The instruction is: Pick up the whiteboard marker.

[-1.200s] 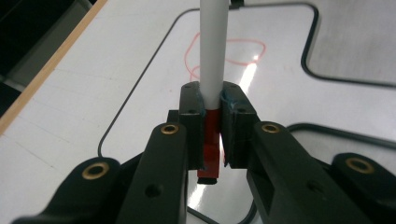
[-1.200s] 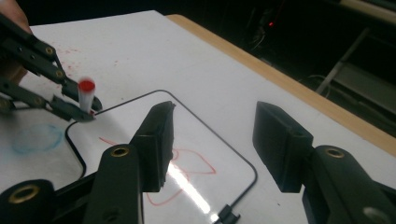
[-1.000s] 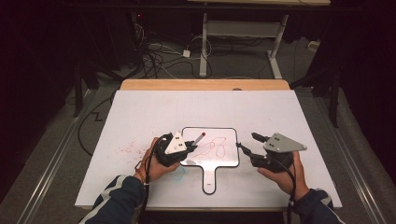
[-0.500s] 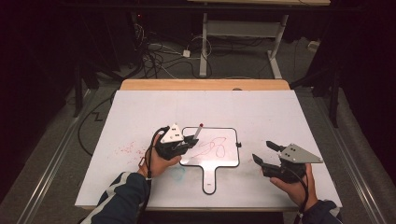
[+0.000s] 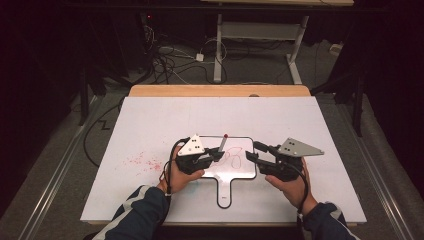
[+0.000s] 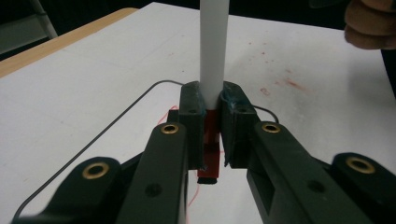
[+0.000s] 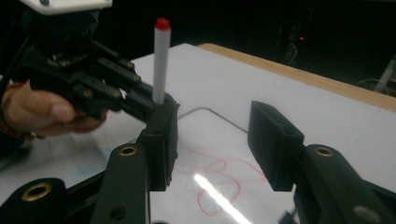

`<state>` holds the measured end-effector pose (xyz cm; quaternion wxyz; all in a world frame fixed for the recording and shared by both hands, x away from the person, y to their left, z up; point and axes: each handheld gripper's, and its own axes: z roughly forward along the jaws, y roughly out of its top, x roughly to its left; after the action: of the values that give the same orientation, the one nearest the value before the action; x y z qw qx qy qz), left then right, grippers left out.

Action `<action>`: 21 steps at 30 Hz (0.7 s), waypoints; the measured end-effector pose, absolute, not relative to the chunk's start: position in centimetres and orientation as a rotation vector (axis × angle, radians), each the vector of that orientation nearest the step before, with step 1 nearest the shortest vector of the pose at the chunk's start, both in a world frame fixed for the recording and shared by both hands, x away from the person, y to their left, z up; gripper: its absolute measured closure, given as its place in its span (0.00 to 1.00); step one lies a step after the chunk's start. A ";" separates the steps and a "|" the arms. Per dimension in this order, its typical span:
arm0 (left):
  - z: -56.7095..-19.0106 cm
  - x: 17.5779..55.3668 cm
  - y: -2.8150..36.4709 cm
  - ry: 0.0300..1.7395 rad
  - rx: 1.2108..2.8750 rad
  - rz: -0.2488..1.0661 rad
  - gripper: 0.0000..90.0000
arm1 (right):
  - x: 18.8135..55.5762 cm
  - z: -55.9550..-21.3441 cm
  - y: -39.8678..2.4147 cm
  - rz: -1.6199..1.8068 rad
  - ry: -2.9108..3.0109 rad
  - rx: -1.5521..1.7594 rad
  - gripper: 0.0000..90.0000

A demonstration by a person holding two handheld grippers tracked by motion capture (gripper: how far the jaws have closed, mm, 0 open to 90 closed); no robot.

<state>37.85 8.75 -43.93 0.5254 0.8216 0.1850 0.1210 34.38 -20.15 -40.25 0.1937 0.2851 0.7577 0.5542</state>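
From the high view, you hold the left gripper (image 5: 216, 155) at the near left part of a small whiteboard (image 5: 239, 172) that lies flat on the counter (image 5: 150, 120), near its front edge. The gripper pinches a marker (image 5: 222, 144), which leans up and away, its red end at the top. Red scribbles (image 5: 234, 158) sit on the board just right of the marker. Your right gripper (image 5: 251, 151) hovers at the board's right edge, its jaws pointing left toward the marker and standing apart with nothing between them; they have just been closing. A patch of red smears (image 5: 142, 161) marks the counter to the left of the board.

In the left gripper view, the left gripper (image 6: 212, 121) presses both pads on the white barrel of the marker (image 6: 214, 46), which rises straight up between them; a red part shows below the pads.

In the right gripper view, the right gripper (image 7: 215, 140) has its jaws spread over the red scribbles (image 7: 219, 175) on the board. Beyond them, at the left, the other gripper (image 7: 159, 105) holds the marker (image 7: 160, 60) upright, red end on top.
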 end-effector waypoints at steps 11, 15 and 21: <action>-44.1 37.3 7.3 0.415 1.947 0.258 0.88 | 35.6 -40.4 -16.4 1.595 2.172 0.718 0.62; -44.2 37.2 6.9 0.406 1.952 0.248 0.88 | 36.0 -40.5 -16.2 1.612 2.190 0.715 0.65; -44.4 36.7 6.4 0.388 1.965 0.242 0.88 | 36.0 -40.5 -16.2 1.636 2.194 0.683 0.84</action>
<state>36.69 6.43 -44.41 0.5328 0.8242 0.1627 0.1014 36.00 -16.20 -40.46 0.1597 0.2390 0.7678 0.5726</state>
